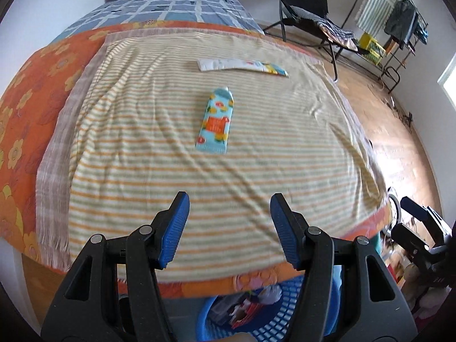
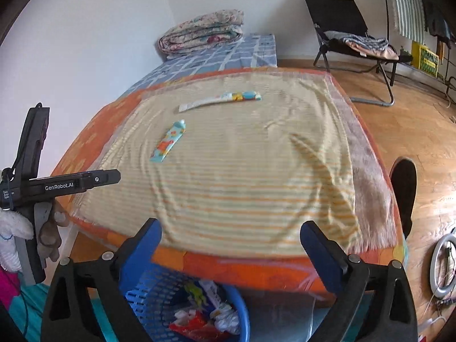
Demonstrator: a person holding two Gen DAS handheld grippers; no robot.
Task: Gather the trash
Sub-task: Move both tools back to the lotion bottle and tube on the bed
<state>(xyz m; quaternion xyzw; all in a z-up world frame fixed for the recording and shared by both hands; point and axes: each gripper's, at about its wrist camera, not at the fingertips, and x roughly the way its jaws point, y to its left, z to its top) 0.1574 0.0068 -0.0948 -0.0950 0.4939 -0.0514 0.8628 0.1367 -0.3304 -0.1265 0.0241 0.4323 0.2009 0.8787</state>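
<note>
Striped yellow-and-orange towelling (image 1: 199, 148) covers the table in front of me, laid over an orange flowered cloth (image 1: 25, 108). Two pieces of trash lie on it. From my left wrist camera, a light blue tube (image 1: 215, 121) printed with orange fruit sits near the middle of the towel, at about twelve o'clock from my left gripper (image 1: 229, 232), cap end pointing away from me. Beyond it, toward one o'clock, a long white tube (image 1: 242, 67) with a coloured end lies crosswise. The two are apart, not touching.

My left gripper hangs above the near edge of the towel with its blue pads (image 1: 175, 228) partly spread and nothing between them. My right gripper (image 2: 230, 253) has its blue fingers (image 2: 322, 256) standing very wide, also holding nothing; it sits over the table's near edge. From that camera the blue tube (image 2: 168, 142) lies at about eleven o'clock and the white tube (image 2: 219, 100) just past it, nearer twelve.

Below the table edge, at six o'clock in both views, a blue plastic basket (image 2: 154, 299) with a slotted wall holds crumpled wrappers (image 2: 199, 317), red and white among them.

A folded quilt (image 2: 202, 32) rests on a blue checked bed (image 2: 213, 57) behind the table, and a black folding chair (image 2: 350, 37) stands on the wooden floor (image 2: 413, 131) at about two o'clock.
</note>
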